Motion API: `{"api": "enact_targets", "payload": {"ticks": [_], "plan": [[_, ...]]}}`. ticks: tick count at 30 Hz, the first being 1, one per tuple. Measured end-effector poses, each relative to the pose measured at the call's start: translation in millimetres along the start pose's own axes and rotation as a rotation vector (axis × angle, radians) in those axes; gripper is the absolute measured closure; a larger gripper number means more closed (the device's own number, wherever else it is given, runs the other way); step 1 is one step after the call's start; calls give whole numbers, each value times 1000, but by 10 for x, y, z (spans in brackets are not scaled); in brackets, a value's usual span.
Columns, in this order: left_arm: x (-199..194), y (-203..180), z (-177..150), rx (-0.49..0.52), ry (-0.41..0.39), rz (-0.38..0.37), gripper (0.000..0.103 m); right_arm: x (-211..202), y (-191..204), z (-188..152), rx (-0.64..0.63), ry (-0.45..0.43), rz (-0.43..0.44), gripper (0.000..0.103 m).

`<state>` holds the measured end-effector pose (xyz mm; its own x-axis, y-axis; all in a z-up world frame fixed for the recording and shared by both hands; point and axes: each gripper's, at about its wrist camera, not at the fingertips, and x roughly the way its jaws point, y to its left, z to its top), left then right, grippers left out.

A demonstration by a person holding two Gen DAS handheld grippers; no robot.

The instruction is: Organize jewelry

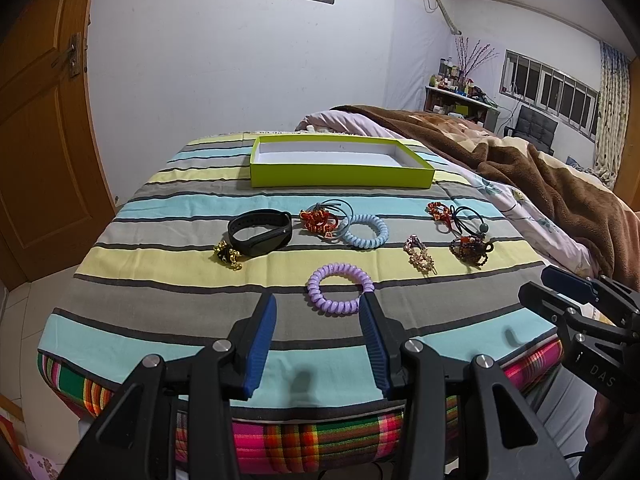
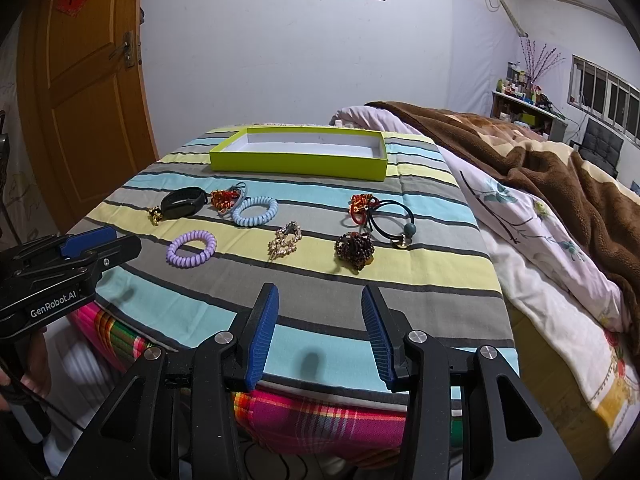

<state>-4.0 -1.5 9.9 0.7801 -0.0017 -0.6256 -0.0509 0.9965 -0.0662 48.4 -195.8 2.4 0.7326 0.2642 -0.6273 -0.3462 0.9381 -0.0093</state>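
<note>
Jewelry lies scattered over the striped cloth (image 1: 192, 264) in front of me, none of it in my grip. My left gripper (image 1: 318, 308) hovers low over the near edge with its blue fingers spread wide apart; the purple coil hair tie (image 1: 340, 289) lies just beyond the tips, the right fingertip overlapping its rim in my view. My right gripper (image 2: 320, 300) hangs likewise with fingers apart, empty, short of the dark beaded bracelet (image 2: 355, 250) and the gold rhinestone clip (image 2: 285, 245). Farther back sit the blue coil hair tie (image 1: 366, 231), a black wristband (image 1: 260, 231) with a small gold charm (image 1: 229, 255) beside it, two red knotted ornaments and a black elastic with a teal bead (image 2: 409, 230). At the far end stands the green box (image 1: 340, 175), white inside, with nothing in it
</note>
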Motion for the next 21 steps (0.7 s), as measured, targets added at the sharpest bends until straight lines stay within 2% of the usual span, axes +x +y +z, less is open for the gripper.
{"api": "enact_targets", "payload": {"ticks": [12, 21], "plan": [[29, -14, -31, -7, 7, -15, 58, 14, -22, 18, -1, 2, -3, 59], [172, 91, 59, -7, -3, -22, 58, 203, -117, 72, 10, 14, -25, 59]]}}
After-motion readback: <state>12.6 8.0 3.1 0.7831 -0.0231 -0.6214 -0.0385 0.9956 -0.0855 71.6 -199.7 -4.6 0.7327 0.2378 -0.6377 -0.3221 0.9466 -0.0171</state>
